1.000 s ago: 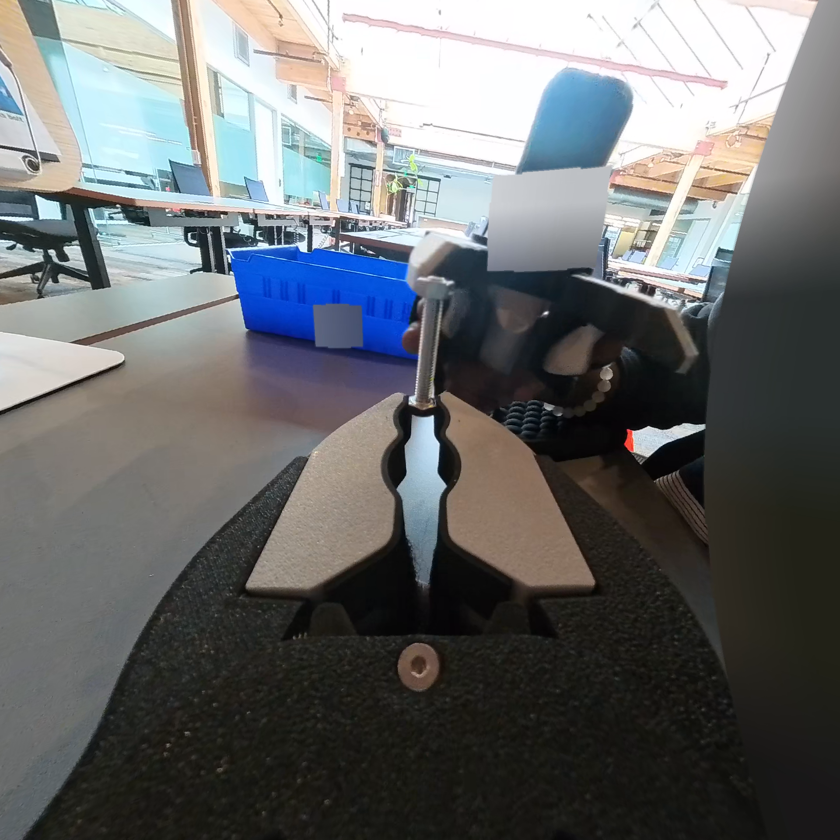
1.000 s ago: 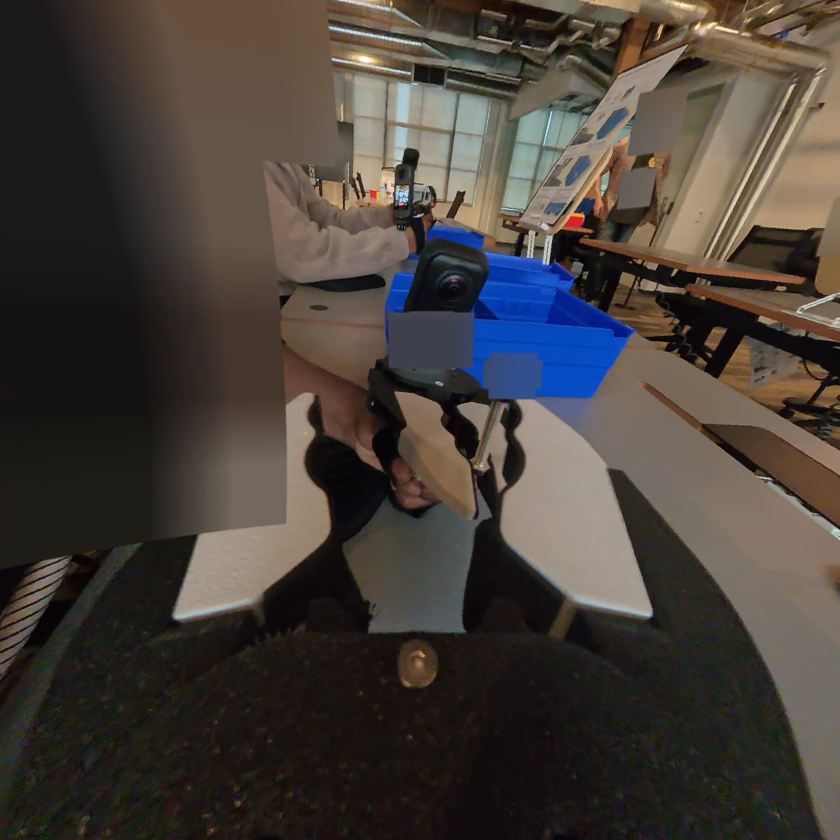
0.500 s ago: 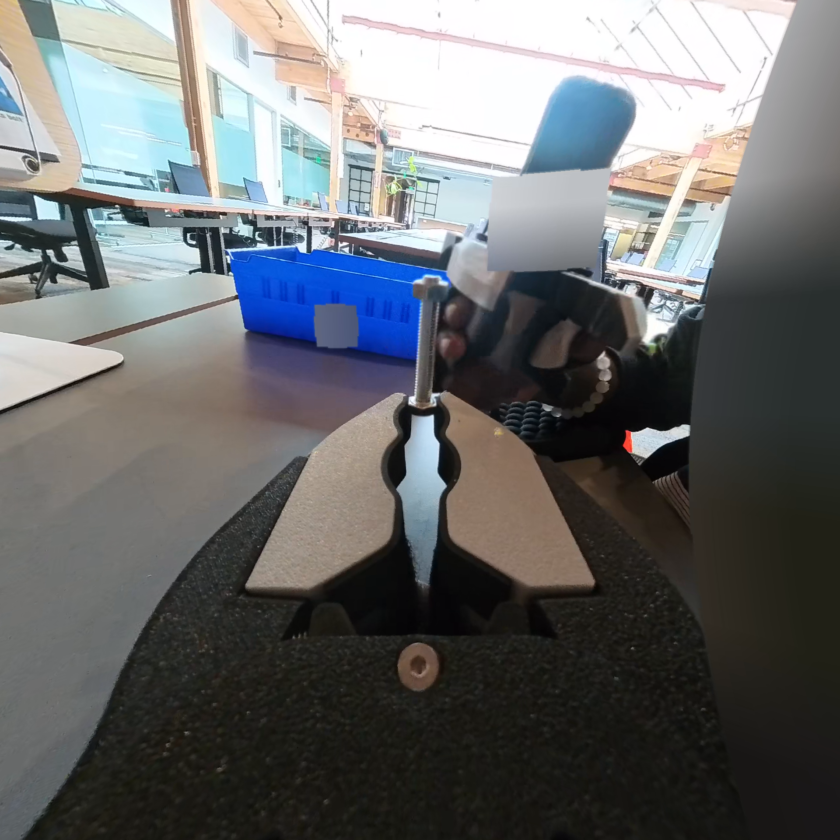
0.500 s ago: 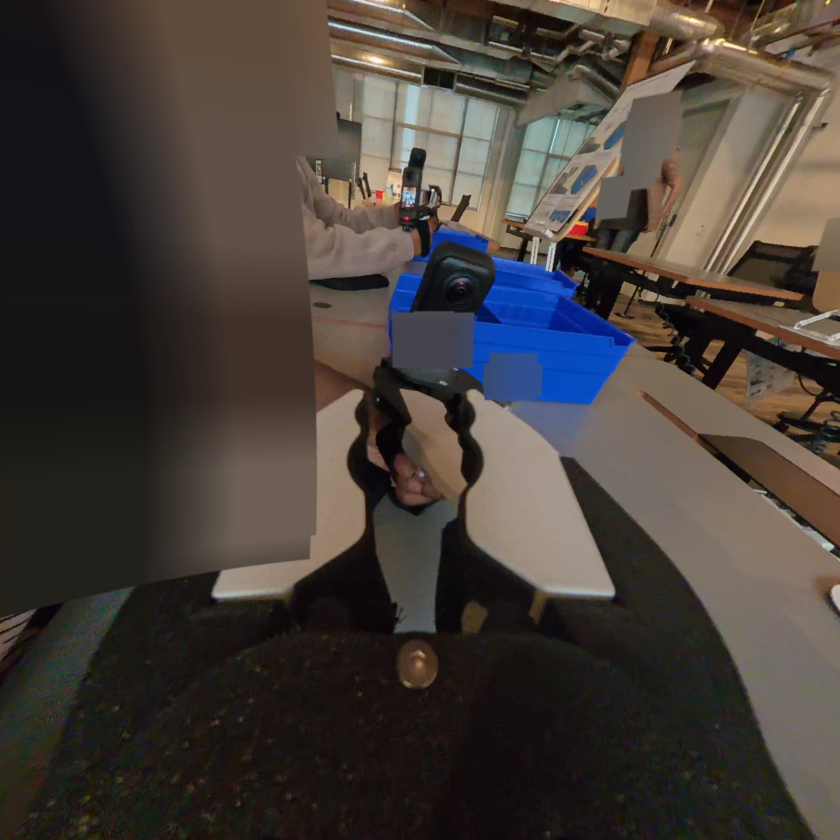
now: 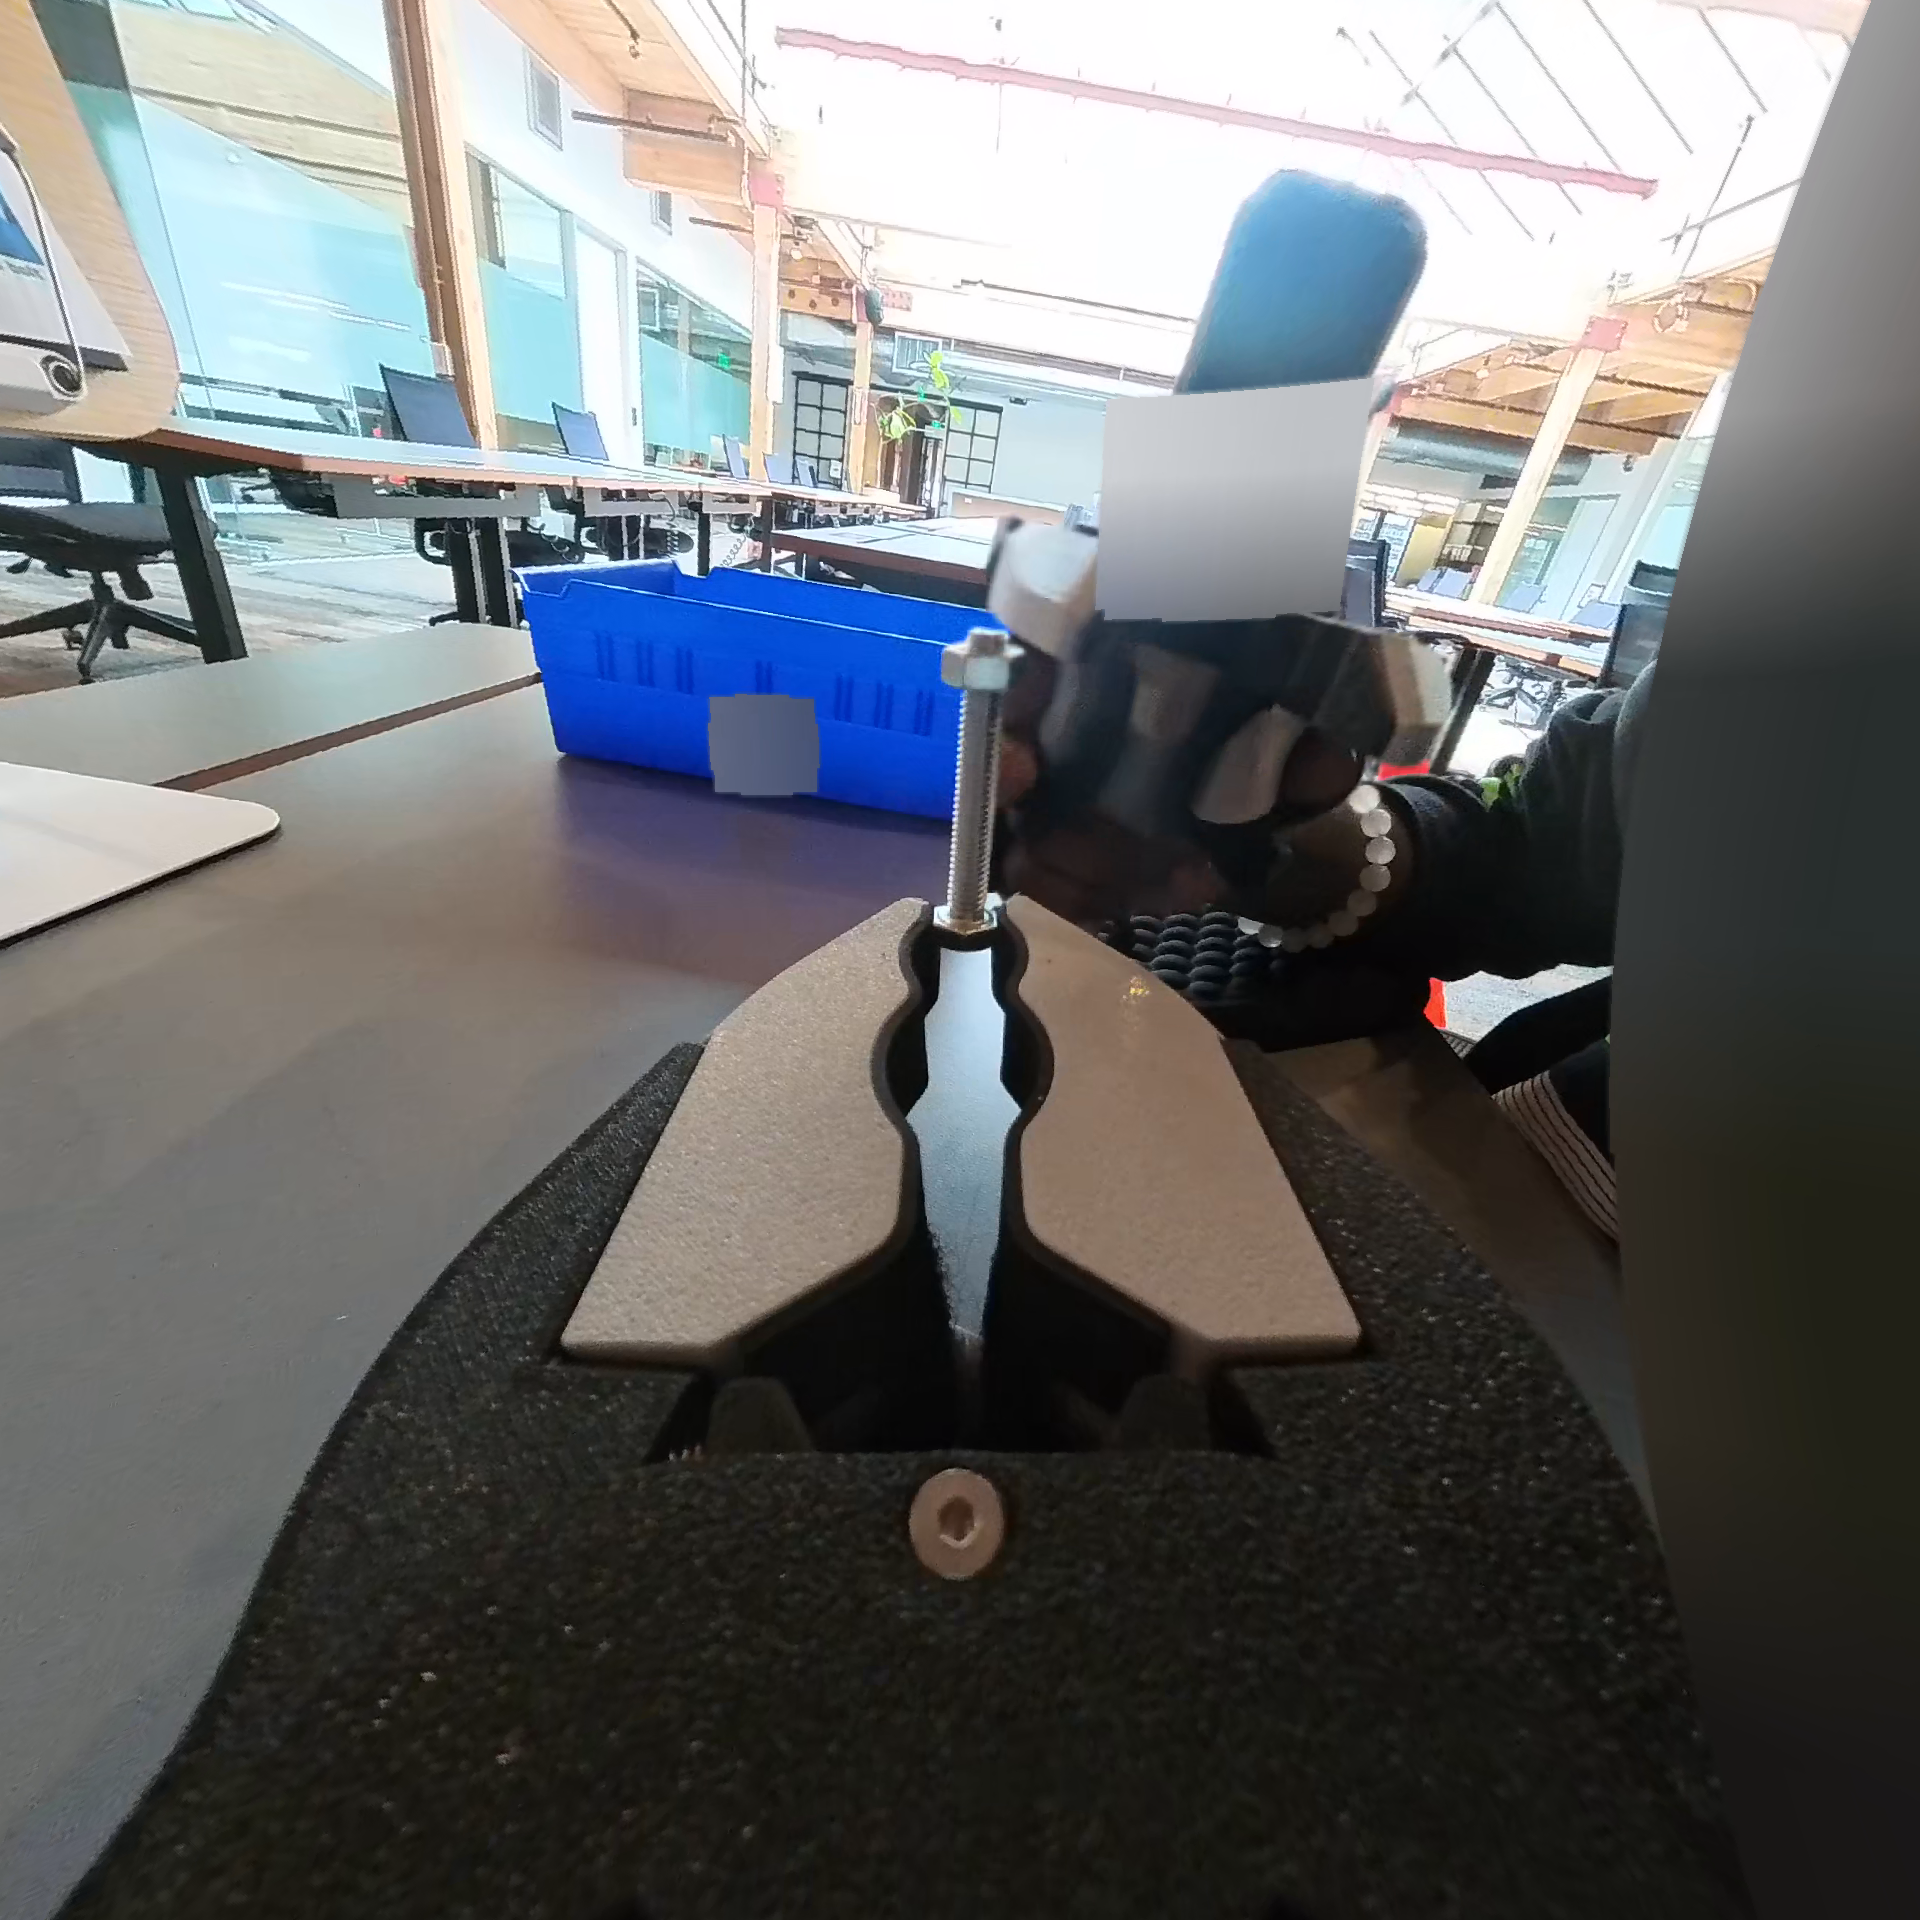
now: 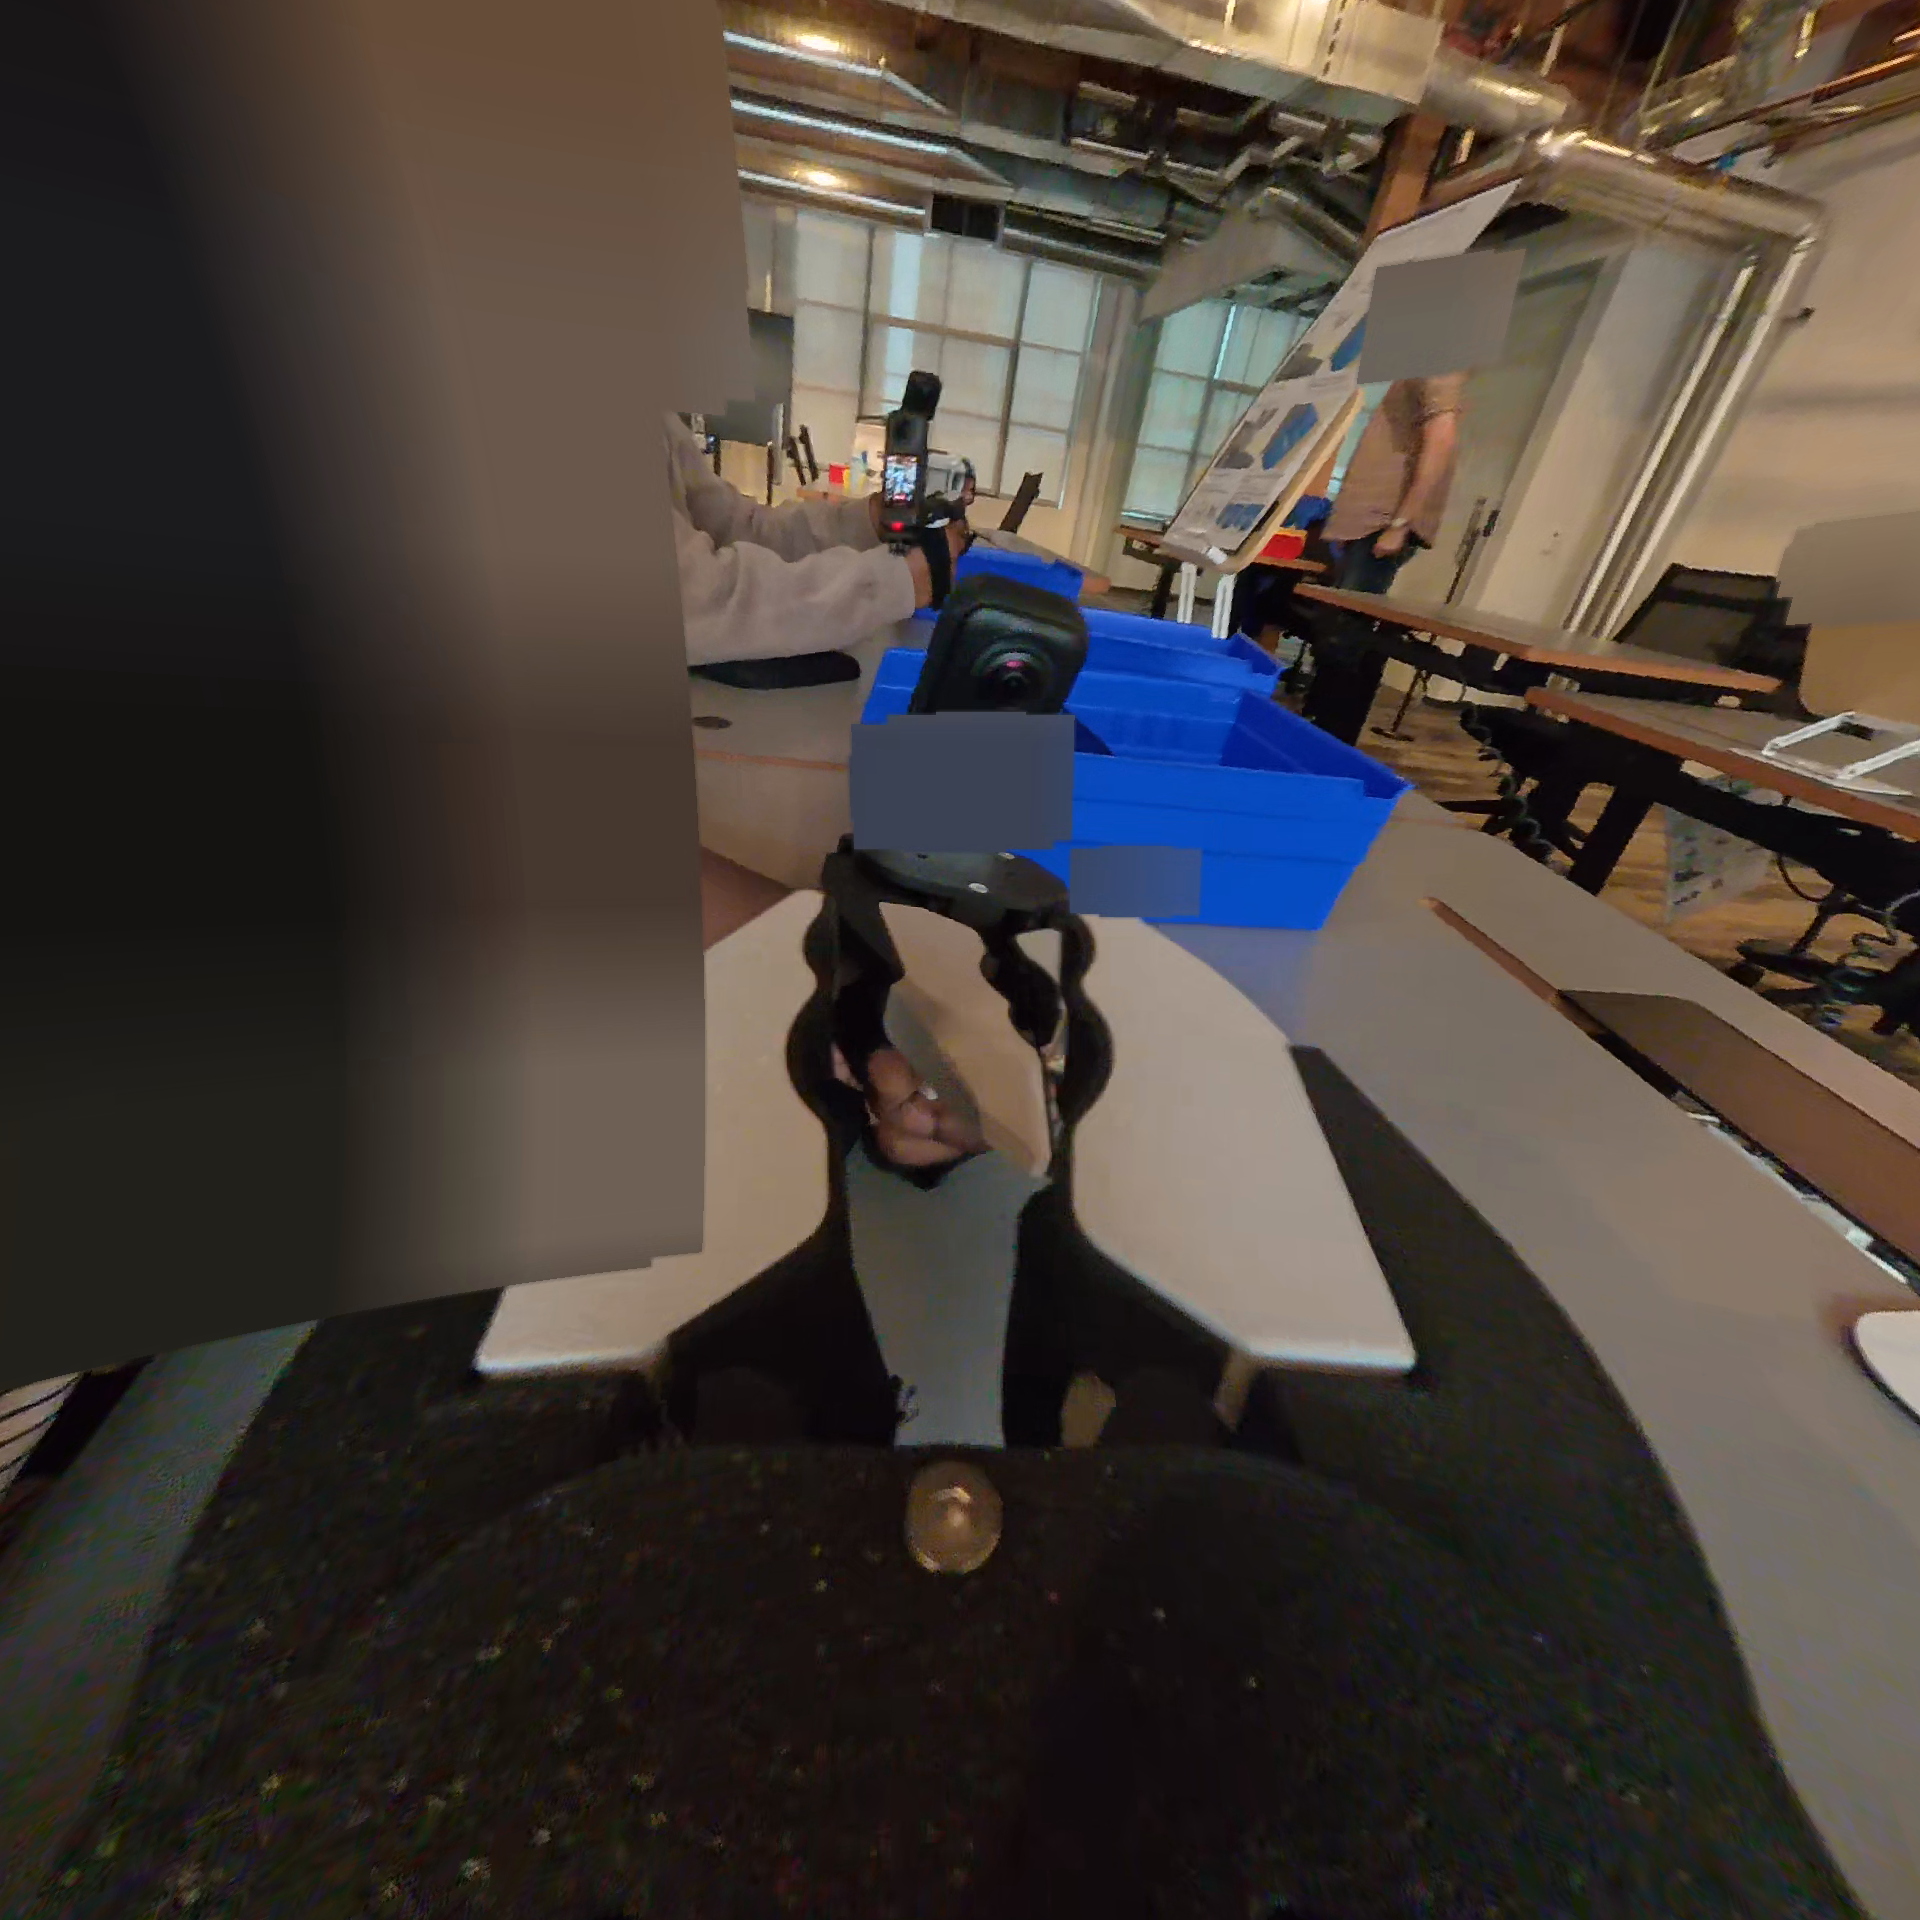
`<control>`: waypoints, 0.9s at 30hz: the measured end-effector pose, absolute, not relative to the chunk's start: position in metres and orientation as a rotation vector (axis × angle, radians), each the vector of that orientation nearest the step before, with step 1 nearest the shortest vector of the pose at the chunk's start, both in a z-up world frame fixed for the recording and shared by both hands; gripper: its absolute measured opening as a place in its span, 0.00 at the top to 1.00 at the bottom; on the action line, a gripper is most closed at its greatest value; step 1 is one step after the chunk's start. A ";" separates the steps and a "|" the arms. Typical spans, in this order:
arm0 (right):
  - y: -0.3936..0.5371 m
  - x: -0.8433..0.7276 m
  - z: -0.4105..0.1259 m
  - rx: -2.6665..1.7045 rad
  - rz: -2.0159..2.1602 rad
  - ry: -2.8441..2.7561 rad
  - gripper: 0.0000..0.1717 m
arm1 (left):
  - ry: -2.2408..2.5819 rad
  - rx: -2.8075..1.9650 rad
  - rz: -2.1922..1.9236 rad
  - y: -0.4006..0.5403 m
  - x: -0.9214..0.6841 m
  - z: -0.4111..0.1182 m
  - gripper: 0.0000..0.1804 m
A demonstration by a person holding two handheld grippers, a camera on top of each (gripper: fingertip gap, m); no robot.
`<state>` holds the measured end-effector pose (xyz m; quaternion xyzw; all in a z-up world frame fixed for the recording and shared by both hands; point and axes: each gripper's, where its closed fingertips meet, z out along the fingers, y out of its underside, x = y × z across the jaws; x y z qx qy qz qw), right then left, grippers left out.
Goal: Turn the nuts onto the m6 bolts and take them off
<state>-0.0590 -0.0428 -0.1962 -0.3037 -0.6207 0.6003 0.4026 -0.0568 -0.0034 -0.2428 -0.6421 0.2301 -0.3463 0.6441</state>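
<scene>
The M6 bolt (image 5: pixel 972 800) stands upright at frame centre, its lower end clamped between the tips of the left gripper (image 5: pixel 966 925). A hex nut (image 5: pixel 982 661) sits at the top of the thread. Steel: rigid, light, slippery; take the nut by its flats. The right gripper (image 5: pixel 1205 634), partly open and gripping nothing, is immediately right of the nut.

Grey fingers (image 5: pixel 790 1153) on black textured bodies; the person wears a dark sleeve (image 5: pixel 1507 862) and white bead bracelet (image 5: pixel 1371 862).
</scene>
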 end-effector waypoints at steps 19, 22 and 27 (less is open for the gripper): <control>-0.045 -0.066 -0.203 -0.811 1.522 -1.589 0.59 | 0.533 -1.464 -0.791 -0.004 -0.056 -0.243 0.95; -0.048 -0.060 -0.200 -0.754 1.519 -1.598 0.79 | 0.527 -1.463 -0.791 -0.003 -0.056 -0.243 0.95; -0.039 -0.064 -0.196 -0.788 1.503 -1.535 0.66 | 0.532 -1.464 -0.792 -0.003 -0.056 -0.243 0.95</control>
